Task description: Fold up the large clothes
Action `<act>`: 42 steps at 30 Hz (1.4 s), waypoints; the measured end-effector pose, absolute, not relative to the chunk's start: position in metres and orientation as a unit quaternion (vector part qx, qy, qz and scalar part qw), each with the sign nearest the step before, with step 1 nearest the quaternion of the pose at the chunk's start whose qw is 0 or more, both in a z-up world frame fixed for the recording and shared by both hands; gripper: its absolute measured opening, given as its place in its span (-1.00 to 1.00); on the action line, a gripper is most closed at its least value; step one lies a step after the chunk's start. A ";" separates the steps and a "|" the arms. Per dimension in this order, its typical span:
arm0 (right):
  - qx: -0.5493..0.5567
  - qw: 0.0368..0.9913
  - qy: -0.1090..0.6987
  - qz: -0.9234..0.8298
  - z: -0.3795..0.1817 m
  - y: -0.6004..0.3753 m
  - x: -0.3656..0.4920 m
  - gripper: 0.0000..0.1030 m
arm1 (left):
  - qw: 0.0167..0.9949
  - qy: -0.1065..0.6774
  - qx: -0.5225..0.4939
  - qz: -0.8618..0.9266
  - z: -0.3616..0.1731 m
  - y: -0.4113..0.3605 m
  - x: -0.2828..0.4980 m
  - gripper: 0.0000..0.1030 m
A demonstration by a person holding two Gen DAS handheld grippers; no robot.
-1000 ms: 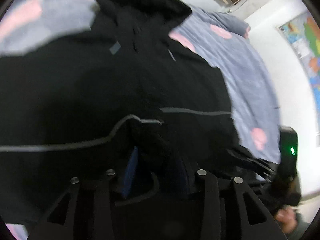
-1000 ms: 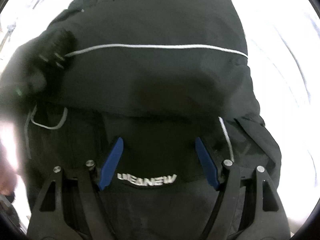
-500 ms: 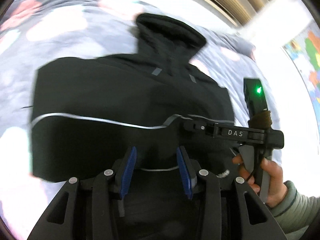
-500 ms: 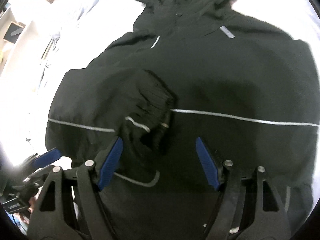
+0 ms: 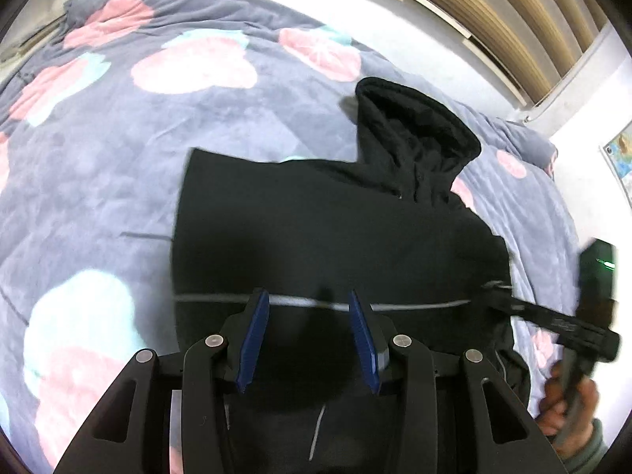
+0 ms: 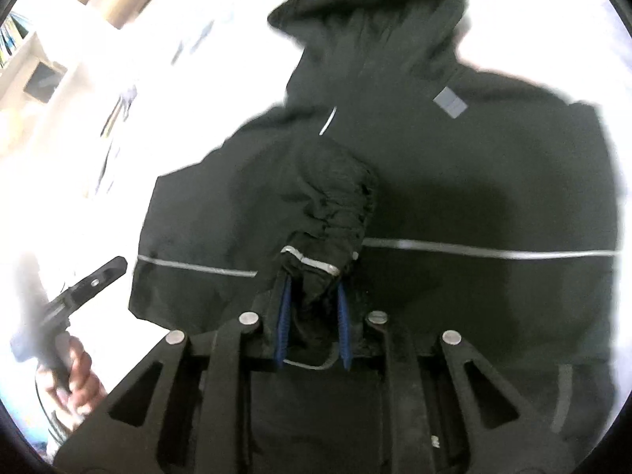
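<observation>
Sleeve-fold step: right hand-held gripper (image 6: pixel 312 316) clamps elastic cuff (image 6: pixel 335 213) of black hooded jacket (image 5: pixel 335 229) on bed (image 5: pixel 98 166); left hand-held gripper (image 5: pixel 308 335) half-open, empty. Next: lay sleeve across body.

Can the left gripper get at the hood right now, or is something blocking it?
Probably yes. The left gripper is open and holds nothing, and the hood lies uncovered on the blanket beyond the jacket's flat back.
</observation>
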State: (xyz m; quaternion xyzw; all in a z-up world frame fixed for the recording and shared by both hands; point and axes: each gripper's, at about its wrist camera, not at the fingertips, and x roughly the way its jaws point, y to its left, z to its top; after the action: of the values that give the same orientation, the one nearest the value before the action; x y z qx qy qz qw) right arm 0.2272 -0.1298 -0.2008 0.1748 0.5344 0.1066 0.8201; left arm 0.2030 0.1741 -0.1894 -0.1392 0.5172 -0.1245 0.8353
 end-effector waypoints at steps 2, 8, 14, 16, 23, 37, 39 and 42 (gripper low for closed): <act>0.169 0.838 0.514 0.073 -0.180 -0.161 0.216 -0.65 | 0.832 0.520 -0.134 -0.137 -0.193 0.162 0.214 -0.16; 0.117 0.855 0.503 -0.041 -0.179 -0.243 0.196 -0.64 | 0.809 0.555 -0.093 -0.168 -0.229 0.101 0.240 -0.15; 0.159 0.784 0.594 -0.088 -0.291 -0.292 0.199 -0.51 | 0.783 0.603 -0.073 -0.131 -0.287 0.080 0.255 -0.16; 0.190 0.777 0.593 -0.088 -0.310 -0.298 0.198 -0.45 | 0.780 0.606 -0.082 -0.131 -0.288 0.083 0.257 -0.16; 0.164 0.780 0.597 -0.090 -0.270 -0.299 0.197 -0.25 | 0.790 0.592 -0.070 -0.146 -0.259 0.090 0.253 -0.16; 0.139 0.787 0.598 -0.063 -0.284 -0.257 0.273 0.11 | 0.797 0.591 -0.075 -0.095 -0.276 0.082 0.312 -0.16; 0.132 0.782 0.606 -0.064 -0.302 -0.255 0.282 0.12 | 0.788 0.603 -0.081 -0.088 -0.291 0.084 0.318 -0.16; 0.119 0.777 0.614 -0.068 -0.301 -0.254 0.288 0.12 | 0.786 0.607 -0.077 -0.083 -0.294 0.082 0.322 -0.16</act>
State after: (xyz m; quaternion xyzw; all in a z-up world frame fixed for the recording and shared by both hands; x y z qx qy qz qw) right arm 0.2876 -0.2537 -0.3013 0.1195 0.6138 -0.0678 0.7774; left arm 0.3215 0.0817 -0.2940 -0.0766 0.6072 -0.0826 0.7865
